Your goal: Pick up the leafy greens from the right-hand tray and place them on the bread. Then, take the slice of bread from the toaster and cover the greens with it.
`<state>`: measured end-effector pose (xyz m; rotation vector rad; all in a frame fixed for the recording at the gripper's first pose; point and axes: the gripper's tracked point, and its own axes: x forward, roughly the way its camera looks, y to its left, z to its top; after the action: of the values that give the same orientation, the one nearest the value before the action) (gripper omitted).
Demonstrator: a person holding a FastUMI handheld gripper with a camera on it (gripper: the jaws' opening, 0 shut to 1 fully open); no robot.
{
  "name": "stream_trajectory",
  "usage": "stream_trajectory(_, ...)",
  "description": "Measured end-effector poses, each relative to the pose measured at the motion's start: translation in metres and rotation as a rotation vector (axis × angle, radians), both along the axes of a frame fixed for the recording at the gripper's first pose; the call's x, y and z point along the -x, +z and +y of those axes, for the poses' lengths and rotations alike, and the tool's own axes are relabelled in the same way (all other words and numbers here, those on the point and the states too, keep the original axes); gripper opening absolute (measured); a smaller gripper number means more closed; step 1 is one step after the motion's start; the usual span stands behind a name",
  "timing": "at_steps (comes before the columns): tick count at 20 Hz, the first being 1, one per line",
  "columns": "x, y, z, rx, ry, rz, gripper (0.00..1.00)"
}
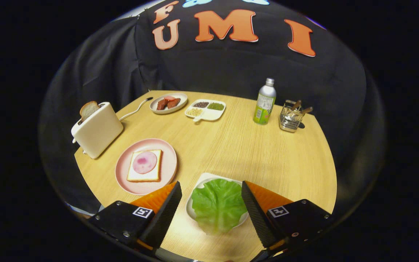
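Lettuce leaf on white tray, lying between the wide-open, empty jaws of the gripper, long axis pointing ahead along the fingers.

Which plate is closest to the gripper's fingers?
The white plate holding the lettuce. It sits between the open gripper's fingers; the pink plate with bread lies to its left, and the other two dishes are far back.
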<state>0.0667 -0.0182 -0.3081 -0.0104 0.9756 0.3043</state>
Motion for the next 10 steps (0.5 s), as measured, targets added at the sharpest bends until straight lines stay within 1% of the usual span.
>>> stream_trajectory(3,0.001,-0.027,-0.011,0.043,0.006,0.080,0.99)
stream_trajectory(5,0.006,-0.041,-0.008,0.042,0.021,0.126,0.99)
stream_trajectory(10,0.015,-0.063,-0.004,0.082,0.098,0.192,0.98)
